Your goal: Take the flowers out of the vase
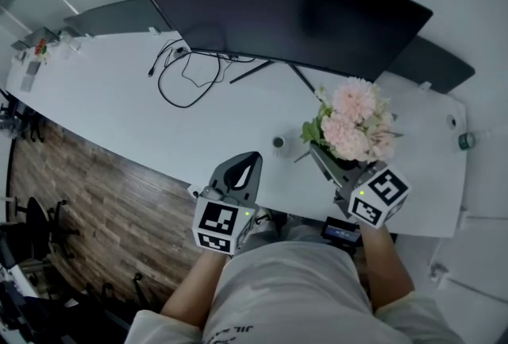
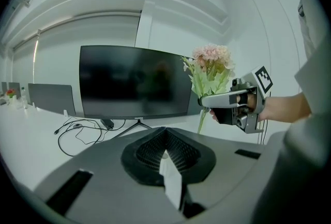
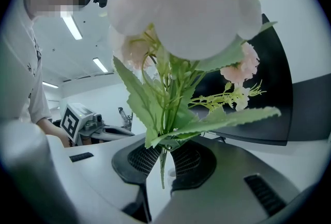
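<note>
Flowers (image 1: 353, 120): pink artificial bunch with green leaves, held in the air over the table's (image 1: 119, 112) near edge, toward its right end. The bare stem end hangs free below the grip, in no container, so they appear to be out of the vase already.
Right gripper (image 1: 319, 153): jaws closed most of the way and pinching the bunched stems just under the leaves. Gripping low on the stems probably keeps the blooms from being crushed, and the bunch stands upright.
Left gripper (image 1: 252, 161): jaws fully together with nothing between them. It hangs over the near edge near the middle, well apart from the flowers, apparently idle.
Small round vessel (image 1: 279, 142): stands on the table between the two grippers, a little back from the near edge. It may be the vase, but it is too small to tell.
Monitor (image 1: 286, 17): wide, dark and curved, along the far edge.
Cable (image 1: 186, 76): loose black loop left of the monitor stand.
Task stage, as judged: extraction looks done, and the bunch has yet to be set down.
</note>
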`<state>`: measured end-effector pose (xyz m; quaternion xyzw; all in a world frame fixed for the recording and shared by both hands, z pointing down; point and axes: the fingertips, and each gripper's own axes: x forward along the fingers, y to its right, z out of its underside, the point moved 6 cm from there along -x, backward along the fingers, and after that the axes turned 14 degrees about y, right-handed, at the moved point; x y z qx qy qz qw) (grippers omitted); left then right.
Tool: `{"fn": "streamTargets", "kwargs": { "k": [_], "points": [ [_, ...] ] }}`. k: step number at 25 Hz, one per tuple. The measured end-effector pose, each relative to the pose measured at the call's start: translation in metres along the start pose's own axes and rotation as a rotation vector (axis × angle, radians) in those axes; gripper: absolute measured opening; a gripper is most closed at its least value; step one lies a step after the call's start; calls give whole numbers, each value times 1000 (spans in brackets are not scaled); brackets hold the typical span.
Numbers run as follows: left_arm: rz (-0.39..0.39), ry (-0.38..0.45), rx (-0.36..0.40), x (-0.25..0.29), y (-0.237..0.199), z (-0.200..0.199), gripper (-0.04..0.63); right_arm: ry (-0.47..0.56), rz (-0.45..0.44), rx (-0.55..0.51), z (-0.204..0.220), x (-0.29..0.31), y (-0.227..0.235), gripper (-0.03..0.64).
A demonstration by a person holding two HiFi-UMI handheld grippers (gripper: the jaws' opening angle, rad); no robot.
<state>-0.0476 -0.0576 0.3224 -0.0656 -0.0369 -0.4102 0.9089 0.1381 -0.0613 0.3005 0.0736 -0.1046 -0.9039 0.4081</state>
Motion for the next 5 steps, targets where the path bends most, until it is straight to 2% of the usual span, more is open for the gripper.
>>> {"fn": "streamTargets", "kwargs": {
  "k": [5],
  "points": [
    [-8, -12, -29, -1, 0, 7, 3, -6, 4, -8, -1, -3, 3, 77]
  ]
}}
